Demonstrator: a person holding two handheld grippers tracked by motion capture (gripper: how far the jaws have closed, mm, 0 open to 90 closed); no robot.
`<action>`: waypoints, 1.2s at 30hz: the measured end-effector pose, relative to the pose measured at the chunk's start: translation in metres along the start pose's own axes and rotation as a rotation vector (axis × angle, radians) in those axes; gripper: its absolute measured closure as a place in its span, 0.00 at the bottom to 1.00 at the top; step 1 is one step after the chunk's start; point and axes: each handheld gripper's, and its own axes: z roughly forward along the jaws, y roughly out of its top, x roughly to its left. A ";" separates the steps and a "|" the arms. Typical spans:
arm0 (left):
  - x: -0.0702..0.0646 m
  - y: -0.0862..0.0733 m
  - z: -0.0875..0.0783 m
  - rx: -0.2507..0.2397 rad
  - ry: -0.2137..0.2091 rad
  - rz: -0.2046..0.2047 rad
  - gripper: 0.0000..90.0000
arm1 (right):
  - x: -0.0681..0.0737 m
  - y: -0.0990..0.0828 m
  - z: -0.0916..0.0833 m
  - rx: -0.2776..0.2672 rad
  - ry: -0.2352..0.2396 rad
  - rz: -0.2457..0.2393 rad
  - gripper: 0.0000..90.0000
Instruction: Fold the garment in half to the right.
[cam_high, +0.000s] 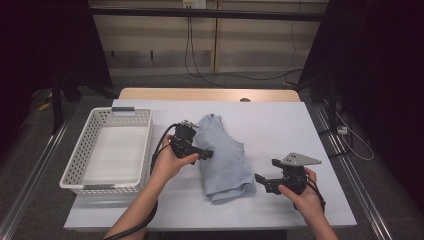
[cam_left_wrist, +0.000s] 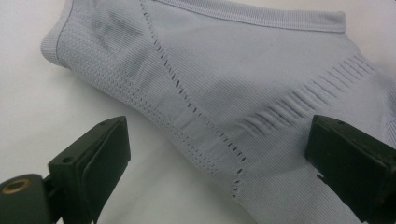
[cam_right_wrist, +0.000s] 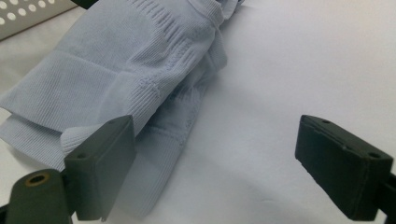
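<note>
A: Where does the folded garment (cam_high: 224, 159) lie relative to our two claws?

B: It rests on the table (cam_high: 280, 125), between them. Its long axis runs from the far side toward us, tilting slightly to our right at the near end. The left claw (cam_high: 206, 154) sits at its left edge, about mid-length; the right claw (cam_high: 259, 179) stands just off its near right corner.

A: State of each claw?

B: Both wide, holding nothing. In the left gripper view the jaws straddle the ribbed fabric (cam_left_wrist: 224, 93) without pressing it. In the right gripper view the folded end (cam_right_wrist: 130, 93) lies ahead of the left jaw, bare table ahead of the other.

A: Which hand is nearer?

B: We judge the left, since its tip appears to overlap the cloth, though whether it touches we cannot confirm from above. The basket (cam_high: 75, 165) stands to the left, so any transfer would run leftward, across the garment's long axis.
</note>
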 end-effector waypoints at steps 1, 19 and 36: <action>0.000 0.000 0.001 -0.004 0.000 -0.009 0.07 | 0.000 0.000 0.000 0.001 -0.001 -0.002 0.14; -0.002 -0.002 0.010 0.002 0.002 -0.029 0.06 | 0.000 -0.002 -0.004 -0.006 -0.010 0.002 0.14; -0.003 -0.002 0.016 0.017 0.008 -0.039 0.05 | 0.000 -0.002 -0.006 -0.009 -0.012 -0.002 0.14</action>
